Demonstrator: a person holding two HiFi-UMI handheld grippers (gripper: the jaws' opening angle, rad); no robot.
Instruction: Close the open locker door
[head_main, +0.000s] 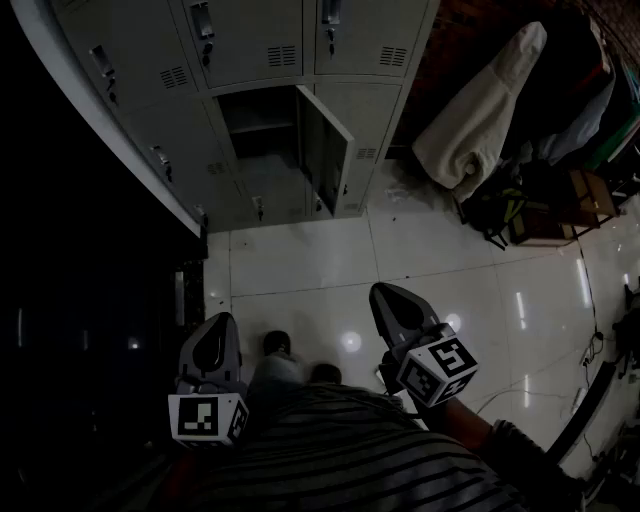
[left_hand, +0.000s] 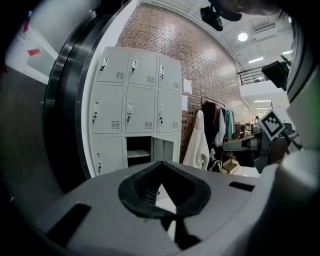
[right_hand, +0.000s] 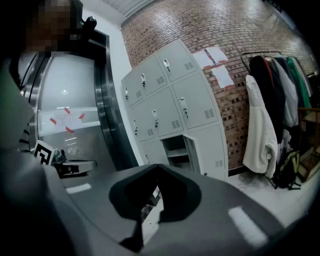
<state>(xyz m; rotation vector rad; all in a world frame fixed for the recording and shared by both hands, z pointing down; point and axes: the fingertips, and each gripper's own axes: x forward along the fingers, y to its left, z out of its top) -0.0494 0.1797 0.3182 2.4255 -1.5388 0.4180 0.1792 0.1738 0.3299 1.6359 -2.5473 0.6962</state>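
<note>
Firstly, head view. The bank of grey lockers (head_main: 250, 60) stands at the far edge of a white tiled floor (head_main: 300, 255). The open locker door (head_main: 325, 150) belongs to the bottom row, middle column, and stands swung out to the right of its empty compartment (head_main: 258, 125). The left gripper (head_main: 220, 322) and right gripper (head_main: 386, 296) are held low, near the person's striped shirt (head_main: 340, 455), well apart from the door. Each has its jaws closed, with nothing held. A white coat (head_main: 480, 110) hangs to the right of the lockers.

Left gripper view. The jaws of the left gripper (left_hand: 161, 167) are together and empty. Beyond them, the lockers (left_hand: 135, 110) stand against a brick wall (left_hand: 200, 60). The locker door (left_hand: 162, 149) is open beside its compartment (left_hand: 136, 152). The white coat (left_hand: 196, 142) hangs to the right. The right gripper (left_hand: 272, 125) shows at the right edge by its marker cube.

Right gripper view. The jaws of the right gripper (right_hand: 159, 167) are shut on nothing. The lockers (right_hand: 170, 100) stand ahead, well apart, with the locker door (right_hand: 192, 152) open beside the compartment (right_hand: 176, 149). Paper sheets (right_hand: 215, 62) are fixed to the brick wall (right_hand: 240, 30). The white coat (right_hand: 260, 135) hangs on a rack at right. The left gripper (right_hand: 75, 165) shows at left.
</note>
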